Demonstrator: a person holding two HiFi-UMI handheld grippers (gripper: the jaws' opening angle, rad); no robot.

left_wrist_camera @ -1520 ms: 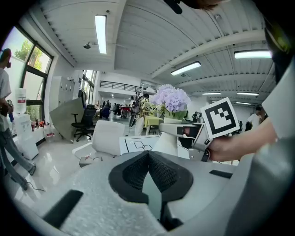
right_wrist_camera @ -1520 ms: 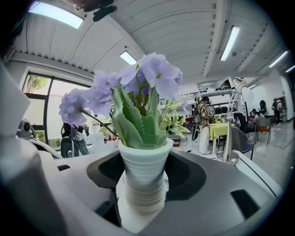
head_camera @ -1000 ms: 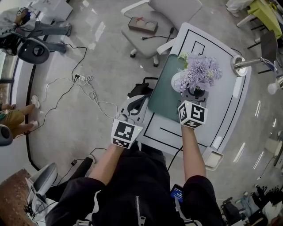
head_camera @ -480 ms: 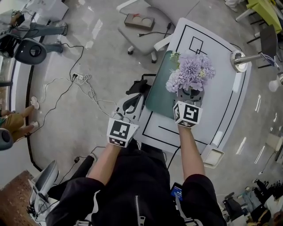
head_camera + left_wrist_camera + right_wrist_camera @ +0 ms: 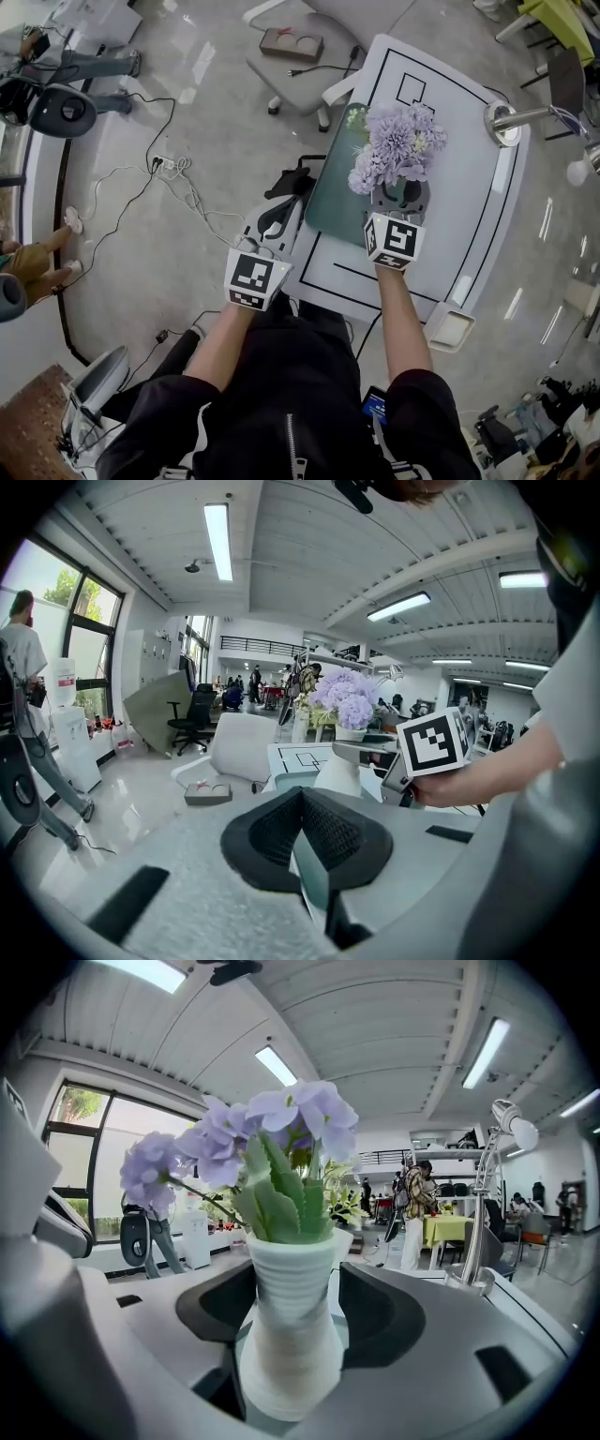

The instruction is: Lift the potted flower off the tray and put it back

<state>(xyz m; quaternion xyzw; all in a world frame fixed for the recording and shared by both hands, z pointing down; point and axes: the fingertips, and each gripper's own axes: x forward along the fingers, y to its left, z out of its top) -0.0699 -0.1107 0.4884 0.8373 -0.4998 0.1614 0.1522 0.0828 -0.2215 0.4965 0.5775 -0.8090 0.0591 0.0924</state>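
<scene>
The potted flower is a ribbed white vase of lilac blooms with green leaves. My right gripper is shut on the vase, its black pads pressing either side. In the head view the blooms stand over the right edge of the dark green tray on the white table and hide the vase's base. My left gripper hangs off the table's left edge, shut on nothing, its pads meeting at the tip. The left gripper view also shows the vase.
A silver desk lamp stands at the table's far right corner. A grey office chair and a brown box are on the floor beyond the table. Cables trail over the floor at left.
The head view has shifted a little. My right gripper keeps its hold on the vase near the same spot by the tray. My left gripper has not moved.
</scene>
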